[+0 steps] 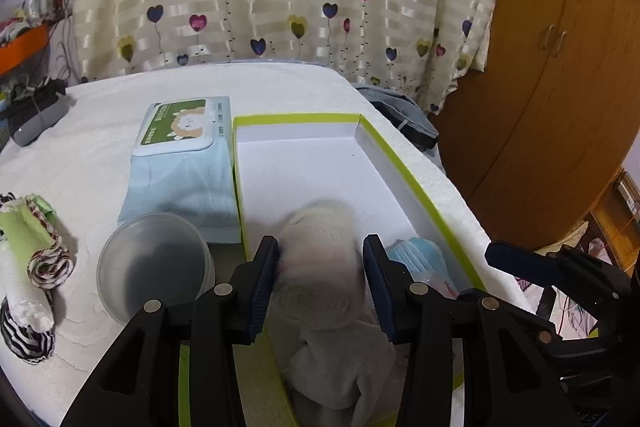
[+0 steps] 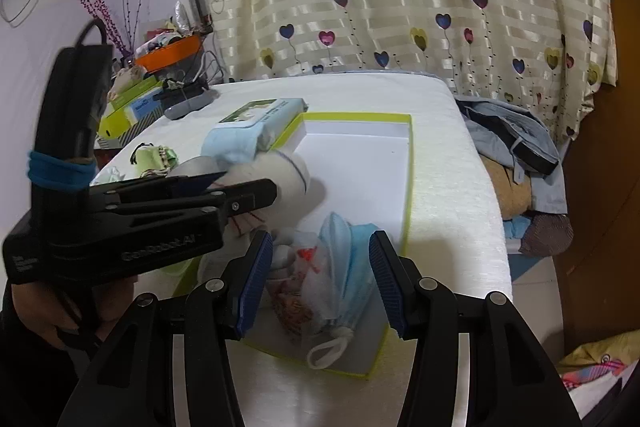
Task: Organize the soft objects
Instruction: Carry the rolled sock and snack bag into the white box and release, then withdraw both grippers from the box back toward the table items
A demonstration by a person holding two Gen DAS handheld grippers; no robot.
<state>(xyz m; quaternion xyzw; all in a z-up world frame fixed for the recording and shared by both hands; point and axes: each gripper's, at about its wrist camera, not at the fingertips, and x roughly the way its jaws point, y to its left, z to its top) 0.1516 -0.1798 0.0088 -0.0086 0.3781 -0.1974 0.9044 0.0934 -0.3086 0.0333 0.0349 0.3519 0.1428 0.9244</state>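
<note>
White sock (image 1: 320,267) motion-blurred between the jaws, its lower end cut off by the frame edge.

A rolled white sock (image 1: 320,267) hangs over the near end of the shallow lime-rimmed white box (image 1: 404,167), blurred, its loose end trailing down toward six o'clock. Inside the box, at the sock's three o'clock, a crumpled pale blue face mask (image 2: 352,267) lies in the near corner, its white ear loop (image 2: 328,347) curling out toward six. Touching the mask at its nine o'clock sits a small clear bag (image 2: 304,267) with red print. The far half of the box floor is bare.
</note>
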